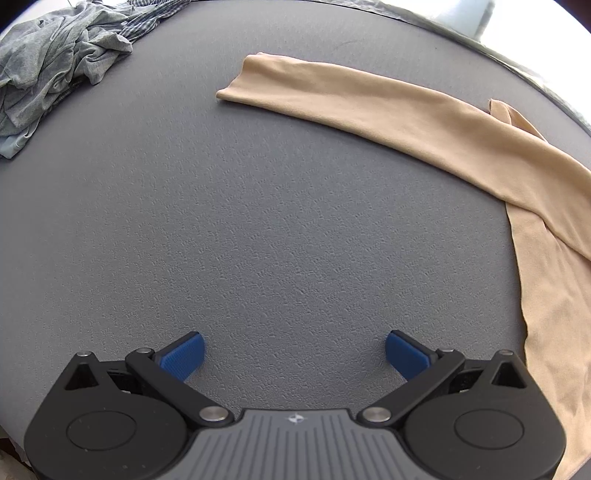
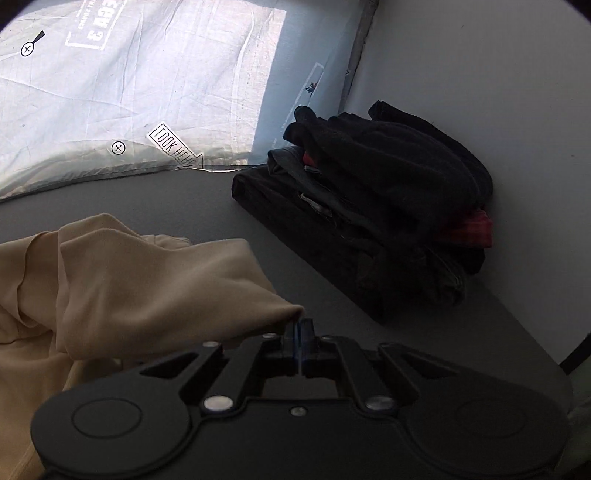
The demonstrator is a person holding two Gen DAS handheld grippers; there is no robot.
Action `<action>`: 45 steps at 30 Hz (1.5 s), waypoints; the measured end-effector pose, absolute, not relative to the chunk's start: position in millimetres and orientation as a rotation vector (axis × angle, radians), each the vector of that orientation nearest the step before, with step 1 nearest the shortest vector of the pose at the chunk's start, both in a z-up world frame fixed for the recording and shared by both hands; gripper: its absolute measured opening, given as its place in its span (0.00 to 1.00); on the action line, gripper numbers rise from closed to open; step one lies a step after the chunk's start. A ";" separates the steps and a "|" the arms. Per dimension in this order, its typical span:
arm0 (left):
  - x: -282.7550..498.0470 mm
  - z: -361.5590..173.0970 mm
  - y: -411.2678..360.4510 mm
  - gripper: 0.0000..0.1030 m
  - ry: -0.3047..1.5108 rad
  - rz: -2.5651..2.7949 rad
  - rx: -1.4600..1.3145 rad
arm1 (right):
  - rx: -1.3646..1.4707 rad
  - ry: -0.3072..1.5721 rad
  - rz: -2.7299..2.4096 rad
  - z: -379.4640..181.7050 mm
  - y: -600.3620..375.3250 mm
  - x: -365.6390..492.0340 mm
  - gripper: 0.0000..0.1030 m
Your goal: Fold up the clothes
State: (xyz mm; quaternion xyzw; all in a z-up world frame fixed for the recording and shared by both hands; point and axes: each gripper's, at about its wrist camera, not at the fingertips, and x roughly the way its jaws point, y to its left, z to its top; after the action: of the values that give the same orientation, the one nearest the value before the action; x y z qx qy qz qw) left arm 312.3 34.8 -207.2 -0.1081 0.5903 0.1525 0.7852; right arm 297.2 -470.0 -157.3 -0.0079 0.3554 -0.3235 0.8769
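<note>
Now the tan garment is pinched at its edge by the right gripper, jaws closed on it; the left gripper is held wide open over the grey table, the garment's sleeve stretched out at one o'clock.

**Readable text: white sheet only**

White printed sheet at the far edge of the surface, right wrist view: arrow-shaped label reads "LOOK HERE", upside down. Boxed print near the sheet's top, also inverted, partly cut off, ends in "3"; rest unreadable. Two circled-x marks. Left wrist view: no readable text, just a small emblem on the hand-held gripper.
</note>
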 end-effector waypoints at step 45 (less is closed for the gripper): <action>425.7 -194.1 -46.2 1.00 1.214 0.036 -0.027 | 0.720 0.886 -0.068 -206.0 -352.6 428.2 0.21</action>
State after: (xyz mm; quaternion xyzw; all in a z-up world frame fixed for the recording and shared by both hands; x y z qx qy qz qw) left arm 425.7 -46.2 -194.1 -0.0129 0.5702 0.0168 0.8213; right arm 428.2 -352.6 -206.0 0.3406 0.4192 -0.0320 0.8410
